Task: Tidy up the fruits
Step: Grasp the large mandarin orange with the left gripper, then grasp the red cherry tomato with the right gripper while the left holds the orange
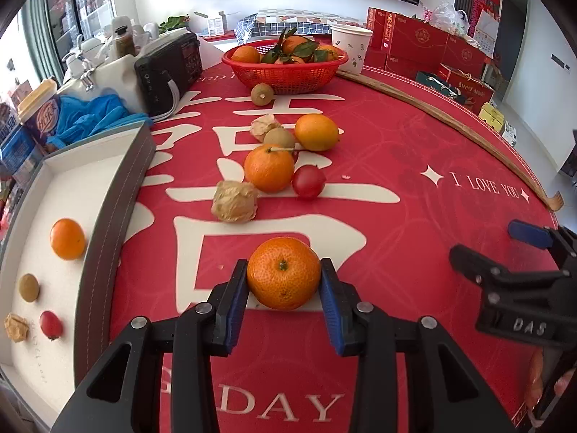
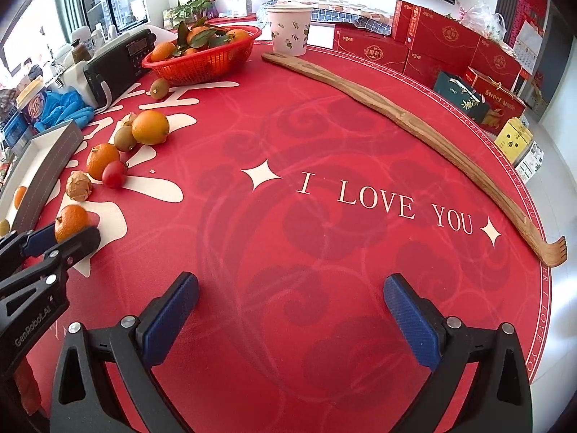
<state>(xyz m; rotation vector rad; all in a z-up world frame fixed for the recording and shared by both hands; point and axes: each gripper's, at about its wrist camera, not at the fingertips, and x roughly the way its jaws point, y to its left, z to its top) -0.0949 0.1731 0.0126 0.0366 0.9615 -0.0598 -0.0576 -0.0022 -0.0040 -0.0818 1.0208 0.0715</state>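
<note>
1. Mandarin sits near you on the red tablecloth, stem scar up, between the blue pads of your left gripper; both pads touch its sides, so the jaws stand narrowed and closed on the fruit.
2. Your right gripper hangs over bare cloth to the right, its jaws spread wide with nothing between them.
3. Beyond the held mandarin, a loose line of fruit runs toward the far side: a papery husked fruit, a second mandarin with a red tomato touching it on the right, then a kiwi, an orange and another husked fruit bunched together.
4. Farther still, a lone kiwi lies just in front of the red basket, which holds leafy mandarins.
5. On your left lies the white tray with a grey rim. It holds four pieces, well apart: a small orange farthest, then a brown kiwi-like fruit, then a small tomato and a husked fruit nearest.
6. A paper cup stands right of the basket, and a long wooden back scratcher curves along the right edge of the table.
7. A black radio and blue gloves sit at the far left, behind the tray.
</note>
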